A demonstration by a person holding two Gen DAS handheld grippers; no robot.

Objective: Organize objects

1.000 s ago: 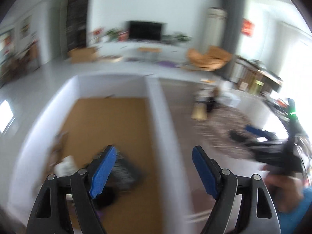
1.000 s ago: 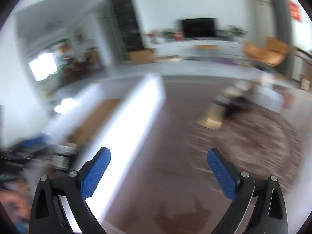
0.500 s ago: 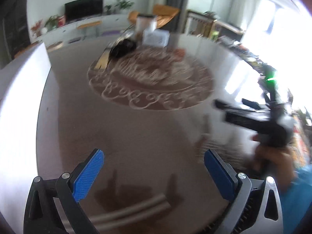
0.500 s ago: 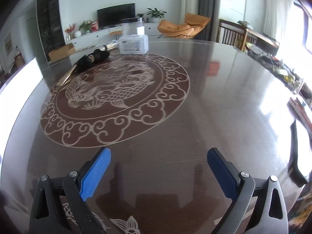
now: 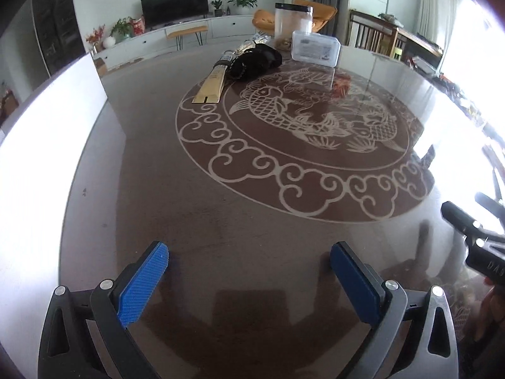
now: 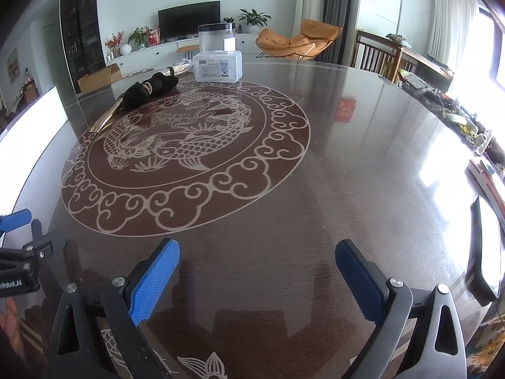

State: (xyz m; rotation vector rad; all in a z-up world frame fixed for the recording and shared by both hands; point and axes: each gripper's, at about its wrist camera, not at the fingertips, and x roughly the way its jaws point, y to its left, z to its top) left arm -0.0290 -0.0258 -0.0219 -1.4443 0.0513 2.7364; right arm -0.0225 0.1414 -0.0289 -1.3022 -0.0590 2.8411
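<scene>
both claws are hanging empty over the near part of the dark bench (image 5: 252,221). the left claw (image 5: 249,274) is standing wide apart, its jaws having just been opening with nothing between them, and the right claw (image 6: 257,271) is gaping just as wide, with only bare bench under it.

the things to sort are sitting well apart from both, toward the top of each frame: a black bundle (image 5: 255,61) lying across the far end of a long flat tan piece (image 5: 211,87), a clear lidded box (image 5: 315,49) just beside it, and a tall clear jar (image 5: 292,23) behind that. in the left wrist view the tan piece is running lengthwise away from the claw, slightly up and right. this cluster is lying upper centre for the left claw and upper left for the right, so the left hand is probably the nearer one for the reach.
</scene>
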